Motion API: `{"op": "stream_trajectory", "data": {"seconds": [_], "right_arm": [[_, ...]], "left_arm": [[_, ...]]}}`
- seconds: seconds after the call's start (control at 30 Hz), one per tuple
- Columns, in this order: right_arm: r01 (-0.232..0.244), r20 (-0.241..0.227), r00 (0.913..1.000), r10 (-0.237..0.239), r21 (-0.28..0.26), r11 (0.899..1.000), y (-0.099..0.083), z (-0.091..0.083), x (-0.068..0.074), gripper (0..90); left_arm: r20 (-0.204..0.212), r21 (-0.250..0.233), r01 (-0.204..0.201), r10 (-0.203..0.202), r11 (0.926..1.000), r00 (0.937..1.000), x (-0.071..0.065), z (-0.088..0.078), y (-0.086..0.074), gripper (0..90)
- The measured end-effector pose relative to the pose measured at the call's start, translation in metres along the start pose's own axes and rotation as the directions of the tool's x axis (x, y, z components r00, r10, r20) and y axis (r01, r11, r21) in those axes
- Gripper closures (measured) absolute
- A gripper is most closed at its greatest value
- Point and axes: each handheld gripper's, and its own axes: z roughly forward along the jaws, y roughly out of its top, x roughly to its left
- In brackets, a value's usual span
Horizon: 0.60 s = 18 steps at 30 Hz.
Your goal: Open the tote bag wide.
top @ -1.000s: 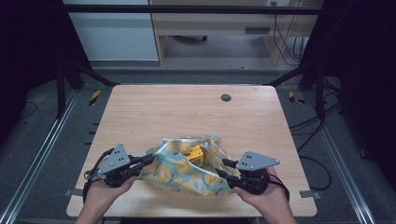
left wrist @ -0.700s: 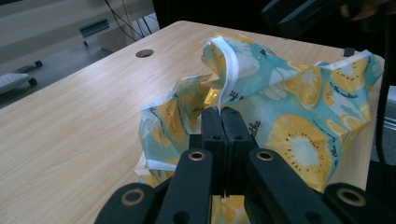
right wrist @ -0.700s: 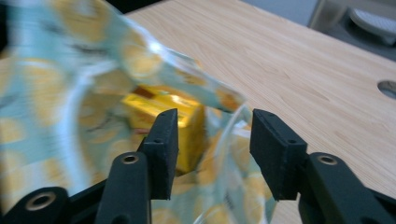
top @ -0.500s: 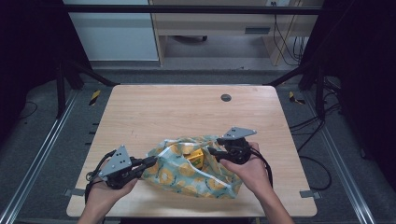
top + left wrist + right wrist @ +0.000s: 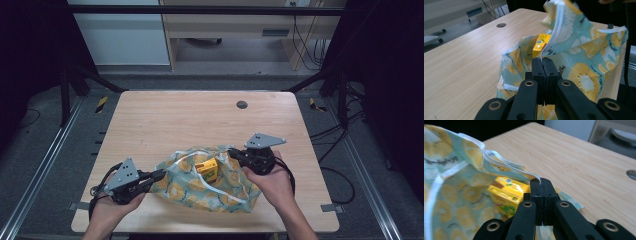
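A teal cloth bag [image 5: 210,187] printed with lemon slices lies on the near half of the wooden table [image 5: 165,120], its white-trimmed mouth pulled open toward twelve o'clock. The left gripper [image 5: 156,175], held in the person's left hand [image 5: 112,207] at about eight o'clock of the bag, has its jaws clamped together on the bag's edge; in the left gripper view the fabric [image 5: 579,57] rises from between the closed jaws. The right gripper [image 5: 232,154], held in the right hand [image 5: 270,182] at about two o'clock of the bag, likewise pinches the white trim [image 5: 506,167] of the rim, jaws pressed tight on it. Inside the open bag sits a yellow carton [image 5: 207,170], tilted, between the two grippers. A small round grommet hole [image 5: 242,104] lies in the tabletop at twelve o'clock, well apart from the bag.
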Motion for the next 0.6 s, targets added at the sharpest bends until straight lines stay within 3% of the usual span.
{"op": "stream_trajectory", "data": {"seconds": [0.03,0.17,0.27,0.3,0.33,0.43,0.6], "right_arm": [[0.005,-0.022,0.9997,-0.006,-0.023,1.000,-0.001,-0.012,0.006,89.8],[0.023,-0.065,0.9975,-0.026,-0.046,0.999,-0.008,-0.026,0.017,89.9],[0.032,-0.104,0.9939,-0.036,-0.040,0.999,-0.021,-0.035,0.029,90.0],[0.027,-0.133,0.9907,-0.029,-0.023,0.999,-0.033,-0.036,0.036,90.0],[0.027,-0.133,0.9907,-0.029,-0.023,0.999,-0.033,-0.036,0.036,90.0],[0.044,-0.150,0.9881,-0.035,0.055,0.998,-0.057,-0.026,0.045,90.0],[0.036,-0.164,0.9863,-0.016,0.117,0.992,-0.076,-0.009,0.044,90.0]], "left_arm": [[-0.003,0.013,-0.001,0.001,0.9999,1.0000,-0.002,-0.002,-0.005,89.5],[0.000,0.036,0.002,-0.002,0.9993,1.0000,-0.005,-0.003,-0.013,89.4],[-0.011,0.064,0.007,-0.006,0.9979,0.9999,-0.007,-0.003,-0.023,89.1],[-0.013,0.086,0.010,-0.009,0.9962,0.9999,-0.008,-0.001,-0.030,89.1],[-0.013,0.086,0.010,-0.009,0.9962,0.9999,-0.008,-0.001,-0.030,89.0],[-0.034,0.136,0.003,0.001,0.9908,0.9994,-0.008,0.006,-0.042,88.8],[-0.038,0.158,0.004,0.002,0.9874,0.9993,-0.005,0.010,-0.048,87.7]]}}
